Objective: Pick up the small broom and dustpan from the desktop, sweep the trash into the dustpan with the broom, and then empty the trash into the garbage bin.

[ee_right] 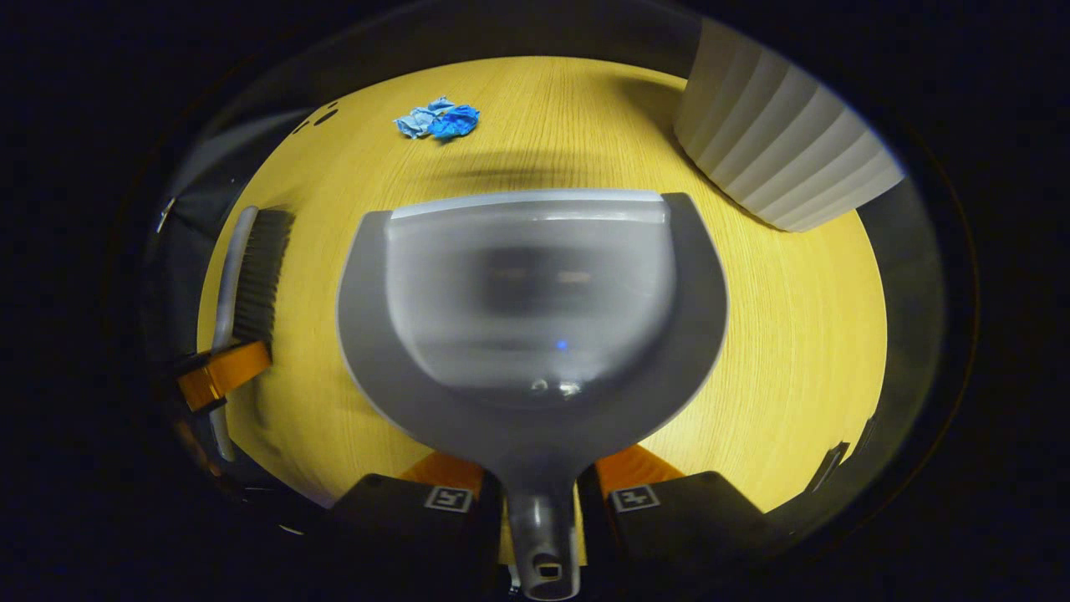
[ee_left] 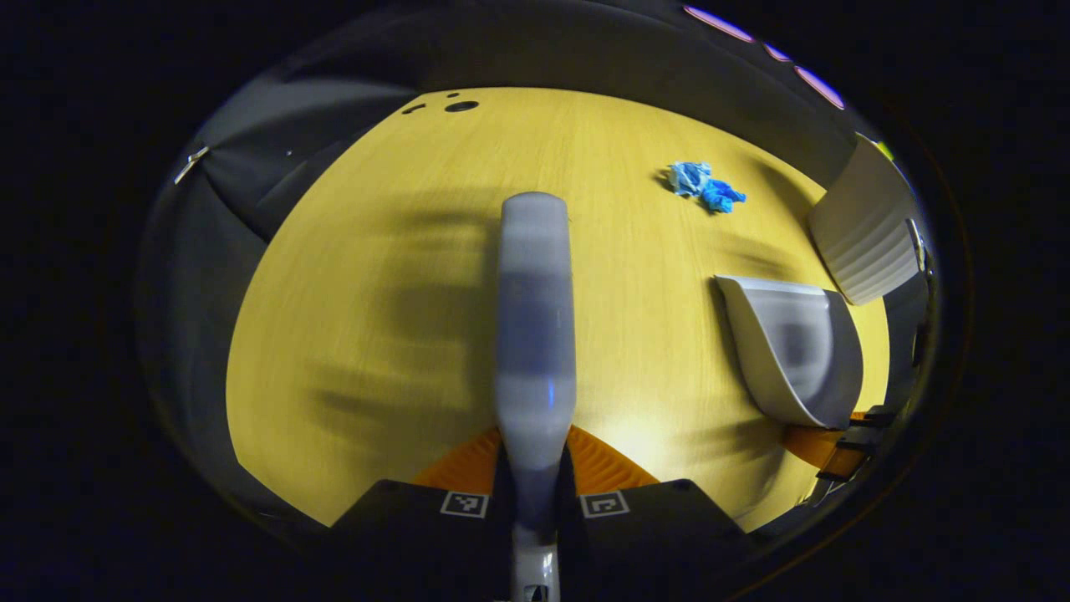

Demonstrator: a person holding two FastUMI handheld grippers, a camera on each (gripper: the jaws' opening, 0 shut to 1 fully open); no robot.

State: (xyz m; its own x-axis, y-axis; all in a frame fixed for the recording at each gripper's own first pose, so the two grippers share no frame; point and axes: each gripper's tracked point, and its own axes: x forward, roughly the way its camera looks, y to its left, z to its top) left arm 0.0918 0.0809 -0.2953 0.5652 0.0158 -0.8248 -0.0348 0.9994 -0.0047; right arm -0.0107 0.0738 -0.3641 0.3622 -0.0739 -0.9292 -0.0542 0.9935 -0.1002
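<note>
broom (ee_left: 535, 326) is clamped in the left gripper (ee_left: 535, 489) jaws, dustpan (ee_right: 531, 326) handle in the right gripper (ee_right: 539, 502) jaws, above the tabletop (ee_left: 393, 251); blue trash (ee_left: 705, 187) lies near the ribbed bin (ee_right: 777, 142).

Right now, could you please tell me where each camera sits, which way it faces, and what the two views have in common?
Left gripper view: rides on the left claw, looking along the broom it grips, over the yellow table; the right claw shows farther off.
Right gripper view: rides on the right claw, looking over the dustpan it holds; the left claw shows at left.
Shared: broom, dustpan, blue trash, white ribbed bin, table.
</note>
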